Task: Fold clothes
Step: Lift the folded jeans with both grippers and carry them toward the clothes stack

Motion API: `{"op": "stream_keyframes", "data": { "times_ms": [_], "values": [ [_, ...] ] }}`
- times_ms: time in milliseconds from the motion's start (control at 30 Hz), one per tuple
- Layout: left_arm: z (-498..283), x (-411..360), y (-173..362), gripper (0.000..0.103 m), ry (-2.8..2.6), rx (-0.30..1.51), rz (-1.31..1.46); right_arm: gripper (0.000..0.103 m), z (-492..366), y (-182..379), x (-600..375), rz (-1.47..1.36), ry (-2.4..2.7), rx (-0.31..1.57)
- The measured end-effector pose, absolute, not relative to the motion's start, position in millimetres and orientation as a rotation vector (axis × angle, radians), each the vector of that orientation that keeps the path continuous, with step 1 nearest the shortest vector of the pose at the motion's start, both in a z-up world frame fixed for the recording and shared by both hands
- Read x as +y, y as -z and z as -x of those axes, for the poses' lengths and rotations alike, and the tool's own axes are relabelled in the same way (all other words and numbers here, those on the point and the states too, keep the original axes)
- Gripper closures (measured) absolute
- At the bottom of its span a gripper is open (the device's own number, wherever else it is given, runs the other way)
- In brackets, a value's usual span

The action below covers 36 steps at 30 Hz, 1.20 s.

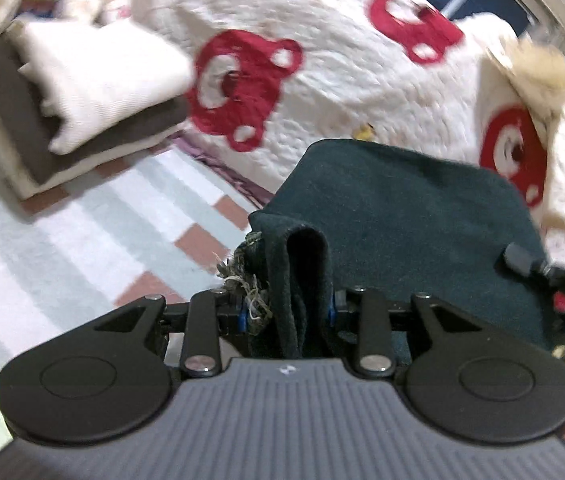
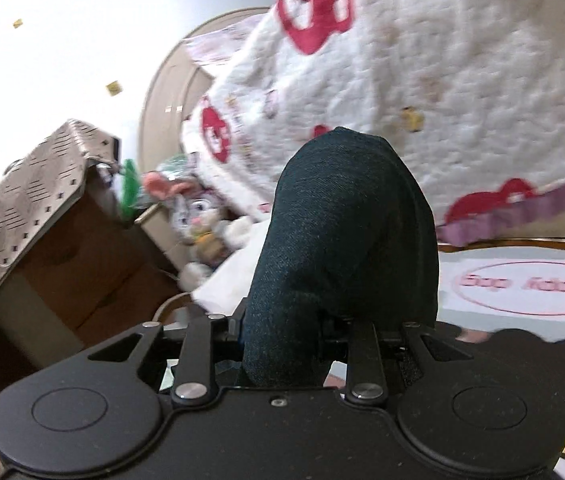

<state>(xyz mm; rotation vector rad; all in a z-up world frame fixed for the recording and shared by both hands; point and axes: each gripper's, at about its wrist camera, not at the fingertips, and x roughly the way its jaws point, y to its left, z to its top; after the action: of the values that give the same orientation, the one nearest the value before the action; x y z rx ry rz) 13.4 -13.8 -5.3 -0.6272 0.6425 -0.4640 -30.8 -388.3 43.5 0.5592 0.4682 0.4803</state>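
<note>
My left tool (image 1: 288, 312) and right tool (image 2: 282, 332) each pinch the dark cloth (image 1: 394, 216), held up near the bed (image 1: 362, 80). I think I'm mid-fold or carrying it. A folded pile (image 1: 82, 92) sits far left.

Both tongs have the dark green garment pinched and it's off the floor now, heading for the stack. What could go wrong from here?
1. The left tongs grip a bunched fold of the dark garment beside its frayed edge; that bunch may slip out or snag.
2. The right tongs hold a thick roll of cloth, so the fold could open unevenly.
3. The folded pile looks loosely stacked; dropping the garment on it carelessly may shift it.
</note>
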Motion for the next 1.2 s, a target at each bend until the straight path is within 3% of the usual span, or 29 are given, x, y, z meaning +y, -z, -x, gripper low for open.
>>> {"op": "stream_keyframes", "data": {
  "times_ms": [267,400,767,1200],
  "values": [
    [-13,74,12,0.072,0.309,0.634,0.542,0.07,-24,-3,-304,-0.667,-0.638,0.544],
    [-14,121,-7,0.072,0.235,0.594,0.548,0.07,-54,-23,-253,-0.635,-0.728,0.576],
    [-59,195,-82,0.072,0.014,0.419,0.457,0.07,-159,-86,-148,-0.511,-1.084,0.445],
    [-160,176,-69,0.071,-0.058,0.414,0.517,0.07,-259,-50,-160,-0.585,-1.033,0.374]
  ]
}}
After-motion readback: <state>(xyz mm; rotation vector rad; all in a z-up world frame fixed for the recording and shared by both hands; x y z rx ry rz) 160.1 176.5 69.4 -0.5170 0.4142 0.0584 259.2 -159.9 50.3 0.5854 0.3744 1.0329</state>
